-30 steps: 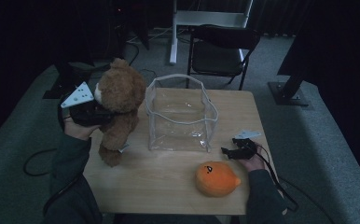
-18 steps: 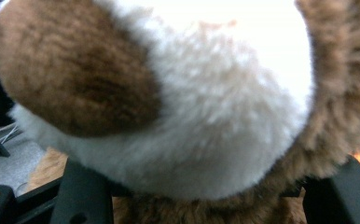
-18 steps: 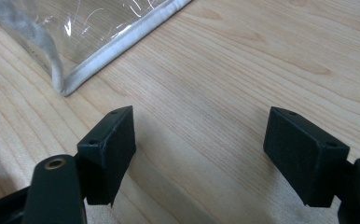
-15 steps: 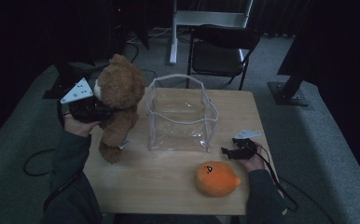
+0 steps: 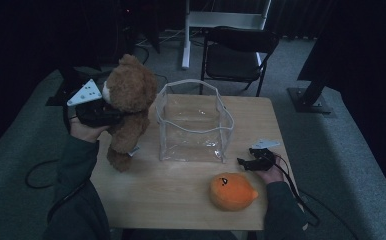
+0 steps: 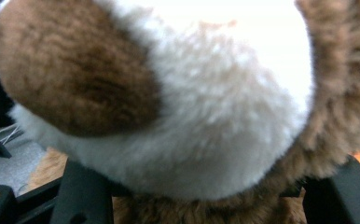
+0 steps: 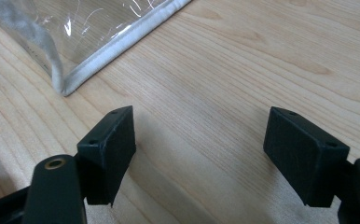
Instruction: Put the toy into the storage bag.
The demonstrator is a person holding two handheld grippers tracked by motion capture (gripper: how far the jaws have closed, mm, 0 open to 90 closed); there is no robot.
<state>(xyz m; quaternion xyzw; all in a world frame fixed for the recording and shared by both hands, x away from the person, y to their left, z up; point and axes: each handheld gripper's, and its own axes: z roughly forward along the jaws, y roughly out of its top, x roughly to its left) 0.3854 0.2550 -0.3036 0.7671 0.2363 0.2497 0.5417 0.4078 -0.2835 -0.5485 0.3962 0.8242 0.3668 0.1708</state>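
A wooden table (image 5: 181, 190) stands before the person, with a black chair (image 5: 238, 47) on its far side. A clear plastic bin (image 5: 193, 122) sits open at the table's middle. At the left edge, a brown teddy bear (image 5: 128, 107) hangs upright above the tabletop, clamped at the head by the left gripper (image 5: 106, 114), whose jaws press into its fur. An orange plush toy (image 5: 232, 191) lies near the right front. Just beyond it, the right gripper (image 7: 199, 149) rests low over bare wood, jaws wide apart and empty.
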